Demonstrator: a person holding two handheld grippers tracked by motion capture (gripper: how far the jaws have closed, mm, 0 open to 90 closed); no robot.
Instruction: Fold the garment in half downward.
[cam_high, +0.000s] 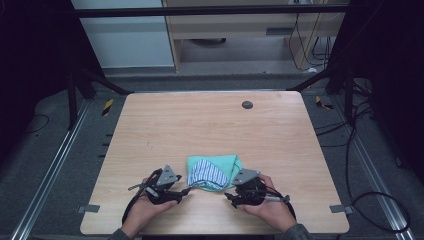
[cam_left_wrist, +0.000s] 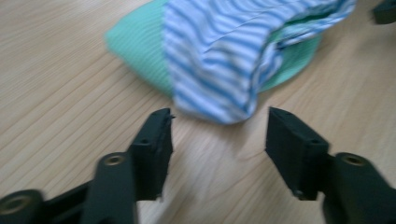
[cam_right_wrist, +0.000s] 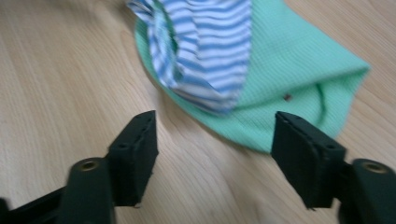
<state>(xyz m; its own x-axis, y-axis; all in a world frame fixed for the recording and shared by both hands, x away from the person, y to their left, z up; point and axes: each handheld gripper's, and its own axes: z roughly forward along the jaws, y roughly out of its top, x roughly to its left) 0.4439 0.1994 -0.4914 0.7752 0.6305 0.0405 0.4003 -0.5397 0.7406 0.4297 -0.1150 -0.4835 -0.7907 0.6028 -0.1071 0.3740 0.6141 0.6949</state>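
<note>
The left gripper (cam_high: 186, 192) sits low over the near part of the table (cam_high: 165, 125) with its jaws spread apart and nothing between them; in the left gripper view the two black jaws frame bare wood, and the near edge of the striped cloth (cam_left_wrist: 233, 56) lies just beyond their tips, apart from both pads. The right gripper (cam_high: 227, 196) mirrors it on the other side, its jaws likewise parted and empty; in the right gripper view the rounded hem of the green cloth (cam_right_wrist: 299, 70) lies just ahead of the tips, close to the right-hand jaw but not pinched by it. Seen from the high view, the two grippers point inward at each other with the bundle between and slightly beyond them: the blue-and-white striped cloth lies folded on top of the mint green cloth, which spreads out beneath it and shows along its far and right sides. Farther off, near the table's far edge, sits a small dark round disc (cam_high: 247, 104)
</note>
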